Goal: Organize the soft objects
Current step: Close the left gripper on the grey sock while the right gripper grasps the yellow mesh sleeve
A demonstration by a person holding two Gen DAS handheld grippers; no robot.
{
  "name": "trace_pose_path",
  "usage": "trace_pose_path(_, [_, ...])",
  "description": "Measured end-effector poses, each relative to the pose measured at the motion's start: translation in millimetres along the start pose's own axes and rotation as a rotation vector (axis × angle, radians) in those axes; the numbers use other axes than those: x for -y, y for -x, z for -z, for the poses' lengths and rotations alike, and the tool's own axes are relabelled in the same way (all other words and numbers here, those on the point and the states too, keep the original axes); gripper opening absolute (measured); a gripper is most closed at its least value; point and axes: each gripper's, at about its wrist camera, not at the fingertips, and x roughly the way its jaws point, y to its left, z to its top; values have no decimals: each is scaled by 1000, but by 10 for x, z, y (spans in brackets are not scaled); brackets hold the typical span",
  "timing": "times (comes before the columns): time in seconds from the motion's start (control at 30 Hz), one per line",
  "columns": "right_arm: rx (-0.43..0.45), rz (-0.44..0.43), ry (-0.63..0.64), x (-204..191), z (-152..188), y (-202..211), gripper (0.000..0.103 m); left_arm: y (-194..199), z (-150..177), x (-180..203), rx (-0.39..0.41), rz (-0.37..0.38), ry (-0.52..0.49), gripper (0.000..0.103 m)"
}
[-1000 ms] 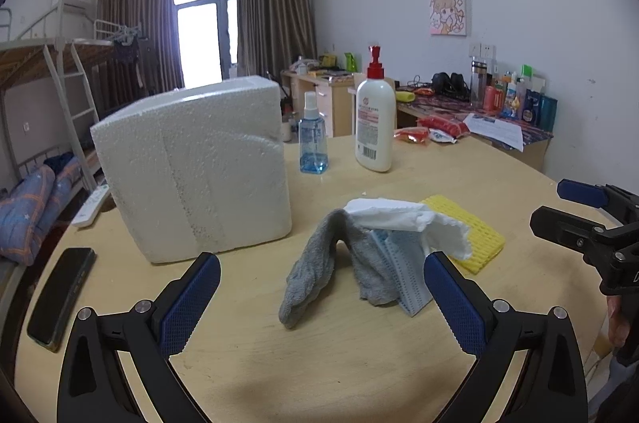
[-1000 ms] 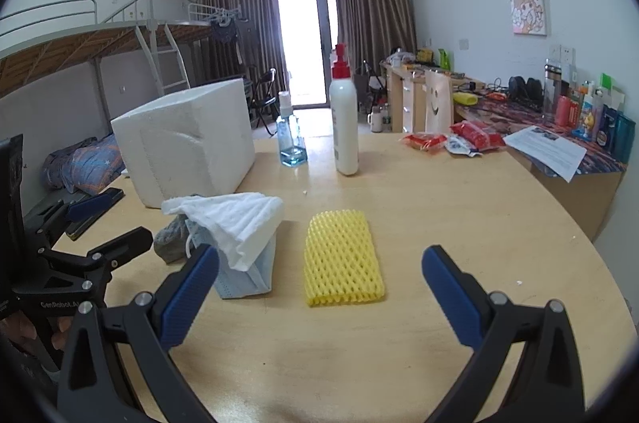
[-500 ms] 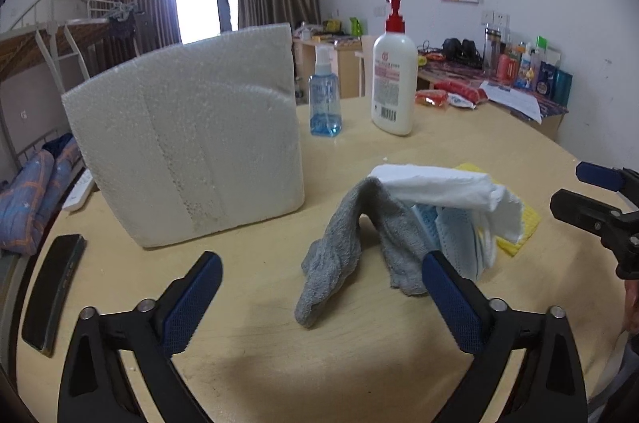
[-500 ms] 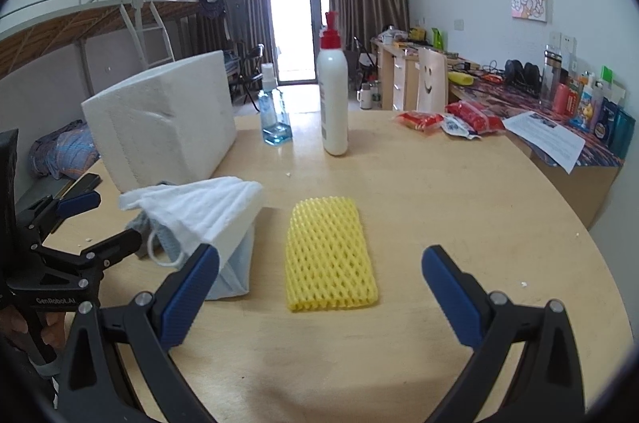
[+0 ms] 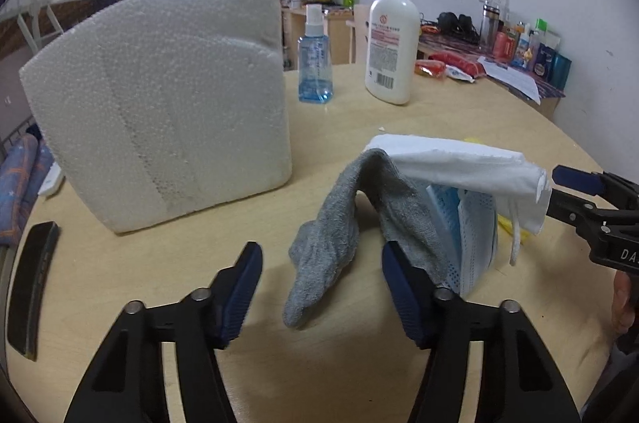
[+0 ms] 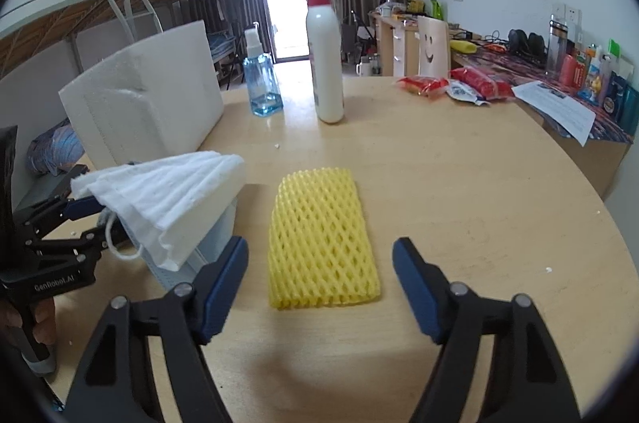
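A grey sock (image 5: 339,223) is draped over a pile with a blue face mask (image 5: 475,235) and a white folded tissue (image 5: 455,163) on top. My left gripper (image 5: 321,287) is open, its fingers on either side of the sock's hanging end, close to it. A yellow foam net (image 6: 319,235) lies flat on the round wooden table (image 6: 479,183). My right gripper (image 6: 319,287) is open, straddling the net's near end just above it. The tissue (image 6: 167,191) and the left gripper (image 6: 60,223) also show in the right wrist view.
A large white foam block (image 5: 159,103) stands at the left. A blue spray bottle (image 5: 315,63) and a white pump bottle (image 5: 391,39) stand behind. A black phone (image 5: 32,283) lies at the left edge. Snack packets (image 6: 451,85) and papers lie at the far right.
Both grippers have moved forward and lower toward their objects. The left now brackets the sock's end and the right brackets the yellow net. Both sets of jaws have narrowed but stay open.
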Motion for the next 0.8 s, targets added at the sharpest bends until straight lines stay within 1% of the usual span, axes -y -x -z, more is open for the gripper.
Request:
trace_pose_path(0.03, [-2, -3, 1, 2, -5, -3, 78, -13, -7, 5, -6, 5, -2, 50])
trace_pose_path(0.07, [-2, -3, 2, 5, -7, -2, 79, -28, -10, 4, -14, 13, -2, 47])
trace_pose_path(0.1, [-4, 2, 3, 8, -10, -5, 78, -44, -13, -4, -23, 15, 3, 38])
trace_pose_path(0.13, [-7, 8, 3, 14, -12, -15, 79, -63, -15, -19, -34, 19, 12, 24])
trace_pose_path(0.17, [-13, 9, 0, 25, -19, -27, 79, -72, -12, -33, -39, 29, 21, 19])
trace_pose_path(0.23, [-25, 3, -13, 51, -22, -55, 79, -52, -3, -55, -36, 40, 30, 14])
trace_pose_path(0.4, [-44, 17, -10, 51, -40, -103, 78, -4, 32, -5, -30, 43, 6, 13])
trace_pose_path(0.53, [-65, 33, 5, 19, -49, -155, 78, 25, 32, -35, -18, 47, 16, 13])
trace_pose_path(0.6, [-75, 40, 12, 8, -61, -184, 72, 27, 43, -40, -21, 45, 17, 13])
trace_pose_path(0.63, [-86, 45, 16, 2, -63, -210, 71, 30, 47, -40, -21, 46, 16, 13])
trace_pose_path(0.7, [-105, 46, 21, -14, -65, -248, 66, 38, 47, -43, -18, 49, 19, 13])
trace_pose_path(0.8, [-122, 52, 31, -38, -69, -292, 65, 39, 58, -41, -20, 49, 22, 13])
